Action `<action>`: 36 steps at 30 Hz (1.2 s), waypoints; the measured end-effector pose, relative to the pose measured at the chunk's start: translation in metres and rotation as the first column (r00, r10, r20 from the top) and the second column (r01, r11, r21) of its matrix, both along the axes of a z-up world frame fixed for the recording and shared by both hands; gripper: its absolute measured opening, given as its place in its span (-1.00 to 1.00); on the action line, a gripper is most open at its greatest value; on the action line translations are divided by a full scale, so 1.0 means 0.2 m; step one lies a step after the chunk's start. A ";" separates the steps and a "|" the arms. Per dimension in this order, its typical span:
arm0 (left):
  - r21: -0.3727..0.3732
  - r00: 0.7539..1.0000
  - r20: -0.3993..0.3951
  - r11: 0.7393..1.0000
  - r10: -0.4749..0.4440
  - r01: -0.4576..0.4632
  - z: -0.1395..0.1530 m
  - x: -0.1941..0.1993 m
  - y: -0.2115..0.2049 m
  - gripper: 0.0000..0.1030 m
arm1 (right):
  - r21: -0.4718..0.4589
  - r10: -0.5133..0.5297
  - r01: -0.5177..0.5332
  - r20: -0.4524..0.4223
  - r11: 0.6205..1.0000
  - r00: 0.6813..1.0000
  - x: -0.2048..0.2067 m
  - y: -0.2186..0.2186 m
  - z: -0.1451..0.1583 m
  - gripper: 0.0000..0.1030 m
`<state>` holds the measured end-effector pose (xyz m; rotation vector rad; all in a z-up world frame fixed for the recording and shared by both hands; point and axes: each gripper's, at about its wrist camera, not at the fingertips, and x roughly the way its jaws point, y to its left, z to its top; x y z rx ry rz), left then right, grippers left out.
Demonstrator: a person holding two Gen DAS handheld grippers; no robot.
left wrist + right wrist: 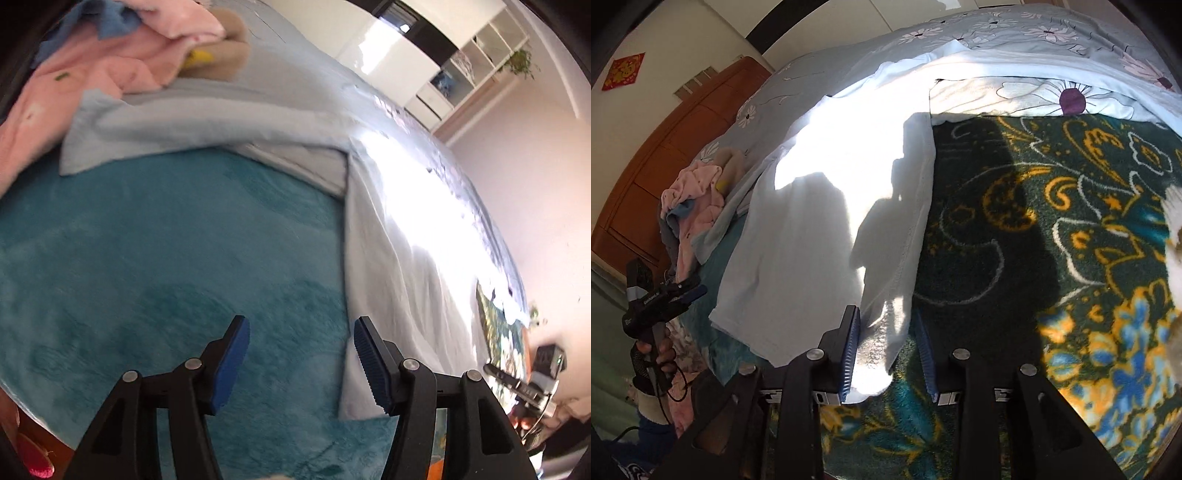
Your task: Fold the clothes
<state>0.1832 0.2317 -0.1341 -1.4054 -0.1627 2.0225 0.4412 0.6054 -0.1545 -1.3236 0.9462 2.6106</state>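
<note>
The right gripper (888, 354) stands part open, a corner of one pale blue garment (798, 258) lying loose between its ribbed blue pads (851, 354). The left gripper (301, 365) gapes wider over a plush teal blanket (166, 258), holding nothing. The garment lies flat across two blankets, the other a dark floral fleece (1052, 240). Beyond sits one crumpled pink pile (110, 66).
</note>
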 end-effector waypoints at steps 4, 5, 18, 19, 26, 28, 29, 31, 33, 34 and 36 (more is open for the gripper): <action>-0.011 0.998 0.038 0.999 -0.049 0.050 -0.06 0.09 0.14 0.21 | -0.082 0.043 -0.047 -0.053 0.996 0.998 0.03 -0.04 -0.01 -0.39; -0.016 0.998 0.034 0.999 -0.050 0.051 -0.06 0.11 0.16 0.22 | -0.081 0.053 -0.058 -0.064 0.995 0.997 0.04 -0.05 0.00 -0.48; -0.005 0.999 0.031 1.000 0.013 -0.013 -0.02 0.22 0.22 -0.91 | -0.044 0.017 -0.023 -0.126 0.999 0.992 0.12 -0.05 0.11 -0.87; -0.006 1.000 0.006 1.000 0.013 -0.013 0.01 0.25 0.21 -0.91 | -0.041 0.015 -0.021 -0.131 0.999 0.991 0.14 -0.05 0.12 -0.87; -0.067 0.999 -0.046 0.998 0.005 -0.008 0.00 0.33 0.17 -0.91 | -0.040 0.023 -0.026 -0.069 0.999 0.997 0.19 -0.06 0.02 -0.88; -0.056 0.999 -0.033 0.998 0.008 -0.009 -0.03 0.32 0.19 -0.91 | -0.057 0.013 -0.017 -0.067 0.998 0.998 0.19 -0.05 -0.02 -0.88; -0.051 1.000 -0.026 0.999 0.009 -0.010 -0.04 0.32 0.19 -0.90 | -0.066 0.011 -0.016 -0.075 0.998 0.997 0.20 -0.04 -0.02 -0.87; -0.022 1.000 -0.028 1.000 0.009 -0.010 -0.03 0.31 0.19 -0.82 | -0.056 0.016 -0.021 -0.093 0.998 0.995 0.21 -0.03 0.00 -0.80; 0.003 1.000 -0.030 1.000 0.009 -0.009 -0.01 0.30 0.18 -0.49 | -0.030 0.012 -0.016 -0.112 0.999 0.994 0.24 -0.01 0.04 -0.78; 0.004 0.999 -0.047 1.000 0.019 -0.019 0.01 0.29 0.17 -0.34 | -0.014 -0.001 -0.001 -0.121 1.000 0.993 0.25 0.01 0.06 -0.69; 0.006 0.996 -0.082 0.999 0.040 -0.039 0.05 0.28 0.15 0.07 | 0.004 -0.054 0.055 -0.149 0.998 0.987 0.30 0.10 0.10 -0.50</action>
